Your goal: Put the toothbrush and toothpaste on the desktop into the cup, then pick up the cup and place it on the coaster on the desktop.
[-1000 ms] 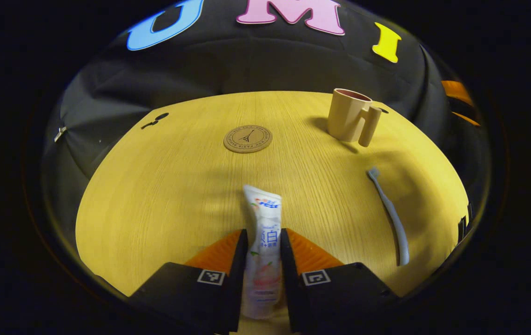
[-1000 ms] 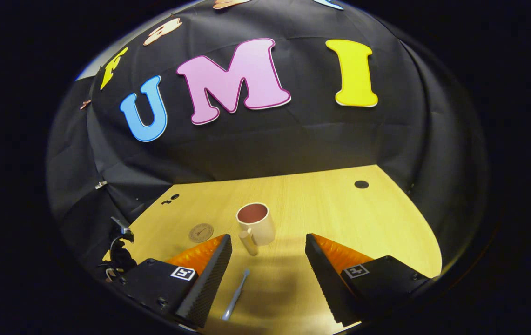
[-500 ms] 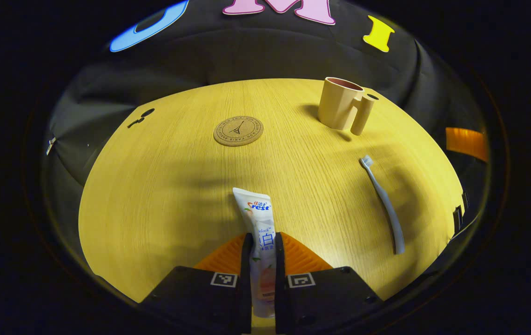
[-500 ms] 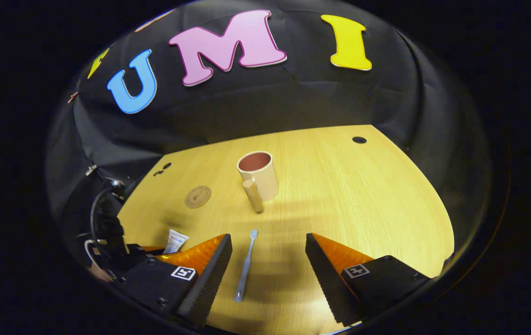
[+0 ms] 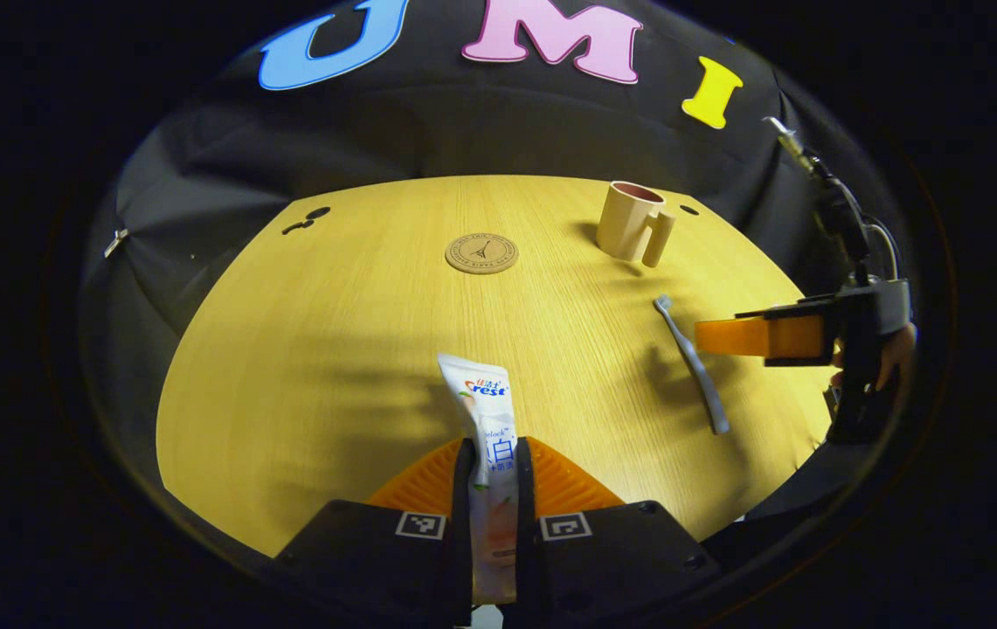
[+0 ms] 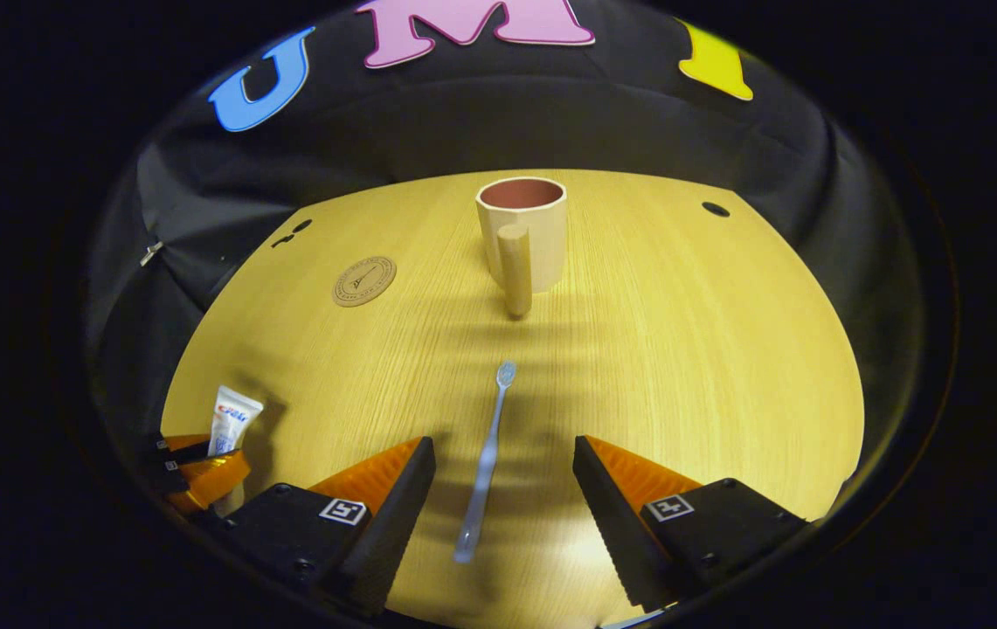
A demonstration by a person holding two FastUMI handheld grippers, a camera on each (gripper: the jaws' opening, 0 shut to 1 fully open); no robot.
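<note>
Wooden desktop (image 6: pixel 681 349) w/ cup (image 6: pixel 522 236) standing far, coaster (image 6: pixel 364 280) lying to its left. Left gripper (image 5: pixel 493 463) is clamping the toothpaste (image 5: pixel 488 437) near the front edge. Right gripper (image 6: pixel 504 480) is hanging w/ fingers spread wide around the toothbrush (image 6: pixel 485 463), not touching it.

We have the left gripper (image 5: pixel 493 454) low over the surface (image 5: pixel 332 332), jaws nearly closed, both fingers pressing the sides of the toothpaste (image 5: pixel 489 454), which sticks out forward past the fingertips. In the right gripper view the same gripper sits at the far lower left, clamped on the tube. Our right gripper (image 6: pixel 505 472) has its jaws spread wide, nothing between the pads in contact, fingers angled down toward the surface with the toothbrush (image 6: pixel 485 463) lying in the gap between them. From the left gripper view, the right gripper shows at the right edge, held level, with a hand (image 5: pixel 891 354) wrapped behind it.
</note>
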